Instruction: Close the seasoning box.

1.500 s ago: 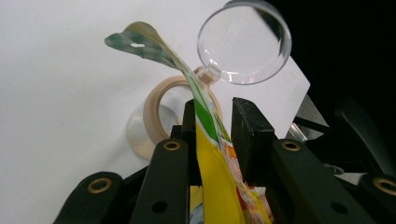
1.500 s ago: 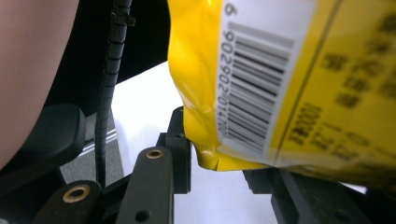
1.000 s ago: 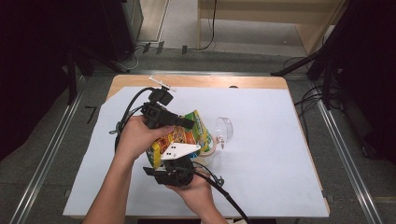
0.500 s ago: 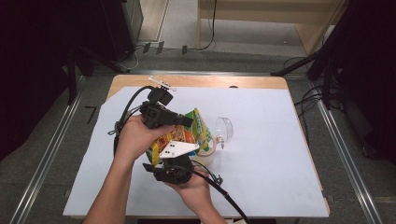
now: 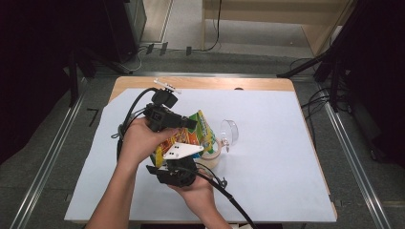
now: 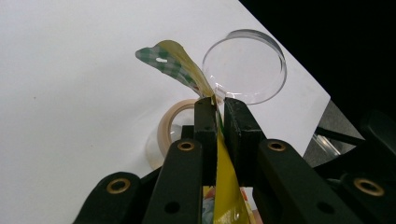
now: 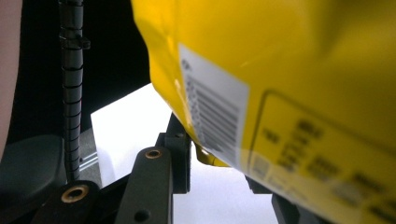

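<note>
A yellow snack bag (image 5: 188,138) with a green chequered top (image 6: 173,65) is held up over the white table cover. My left gripper (image 5: 193,125) is shut on the bag's upper edge (image 6: 219,105), with the foil pinched between its two black jaws. My right gripper (image 5: 177,161) sits just under the bag, near the front. In the right gripper view the bag's barcode side (image 7: 215,112) hangs close, and its lower corner dips between the parted jaws of my right gripper (image 7: 219,149). The far jaw is mostly hidden behind the bag.
A clear round dish (image 5: 230,131) stands on its side just right of the bag and appears again in the left gripper view (image 6: 245,65). A roll of beige tape (image 5: 210,155) lies below the bag. The white cover (image 5: 277,157) stretches to the right.
The right gripper has crept slightly up and in towards the bag's bottom corner. The left gripper and the bag have hardly moved.
</note>
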Motion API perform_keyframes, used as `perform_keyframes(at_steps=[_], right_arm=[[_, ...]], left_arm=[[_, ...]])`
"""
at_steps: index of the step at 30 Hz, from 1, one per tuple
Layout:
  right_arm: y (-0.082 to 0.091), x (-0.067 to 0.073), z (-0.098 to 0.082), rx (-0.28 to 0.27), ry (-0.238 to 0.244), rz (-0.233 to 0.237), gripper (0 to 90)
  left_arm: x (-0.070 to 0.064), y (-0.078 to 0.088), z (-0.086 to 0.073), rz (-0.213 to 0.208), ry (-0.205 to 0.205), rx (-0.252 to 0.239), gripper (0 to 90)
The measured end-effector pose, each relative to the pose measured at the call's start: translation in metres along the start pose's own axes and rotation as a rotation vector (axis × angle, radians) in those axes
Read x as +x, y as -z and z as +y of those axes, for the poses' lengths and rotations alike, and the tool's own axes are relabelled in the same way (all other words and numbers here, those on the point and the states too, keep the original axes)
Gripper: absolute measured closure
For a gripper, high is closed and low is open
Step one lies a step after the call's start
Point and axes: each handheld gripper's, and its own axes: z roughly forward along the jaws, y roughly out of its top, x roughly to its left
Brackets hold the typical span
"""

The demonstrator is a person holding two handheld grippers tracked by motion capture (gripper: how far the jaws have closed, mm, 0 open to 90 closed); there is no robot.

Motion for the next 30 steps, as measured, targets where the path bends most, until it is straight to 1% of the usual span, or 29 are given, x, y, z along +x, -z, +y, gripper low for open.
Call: perform_keyframes(at_steps=[6,9,15,19,21,24,28,30], right_arm=[[-0.002,-0.0014,0.0018,0.008,0.001,0.015,69.1],[-0.003,-0.0008,0.0037,0.008,0.004,0.017,69.0],[-0.0015,0.0,0.0053,0.013,0.007,0.018,69.1],[-0.0002,-0.0001,0.0068,0.013,0.006,0.018,69.1],[0.0002,-0.0006,0.0075,0.01,-0.006,0.023,69.0],[0.0004,-0.0002,0.0082,0.005,-0.018,0.028,69.0],[0.0002,-0.0001,0.0088,0.005,-0.02,0.025,69.1],[0.0006,0.0002,0.0091,0.002,-0.023,0.027,69.1]], left_arm=[[0.0055,0.0021,-0.0012,-0.003,0.011,-0.008,83.8],[0.0062,0.0036,-0.0016,-0.003,0.013,-0.017,83.8],[0.0085,0.0034,-0.0014,-0.009,0.022,-0.019,82.8],[0.0074,0.0036,-0.0011,-0.006,0.017,-0.028,81.8],[0.0069,0.0033,-0.0008,-0.007,0.01,-0.026,80.2],[0.0066,0.0035,-0.0005,-0.005,0.007,-0.025,80.3],[0.0068,0.0032,-0.0006,-0.009,0.006,-0.027,79.0],[0.0076,0.0029,-0.0006,-0.004,0.01,-0.026,78.6]])
